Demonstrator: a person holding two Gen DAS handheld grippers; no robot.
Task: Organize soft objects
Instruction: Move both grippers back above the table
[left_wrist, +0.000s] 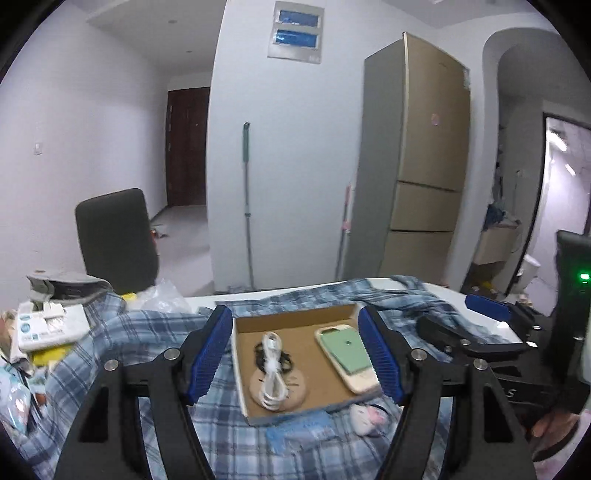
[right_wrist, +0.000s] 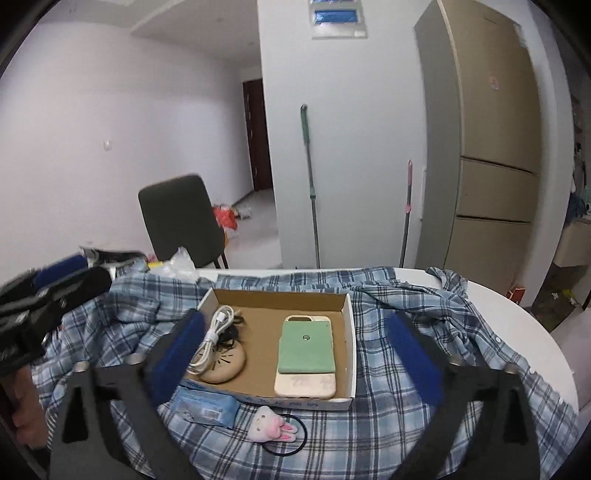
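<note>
both wrist views near, facing box (left_wrist: 295, 321)

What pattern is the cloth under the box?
Blue and white plaid cloth, clearest in the right wrist view.

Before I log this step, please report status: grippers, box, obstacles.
Left gripper open, empty. Right gripper open, empty. Box holds cable and phone cases. Bunny lies outside.

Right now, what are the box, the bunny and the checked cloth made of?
The box looks like cardboard: matte brown inside, white outside, folded walls. The bunny seems plush fabric, fuzzy white with pink ears, on a black elastic loop. The checked cloth looks like woven cotton, a wrinkled shirt with buttons.
</note>
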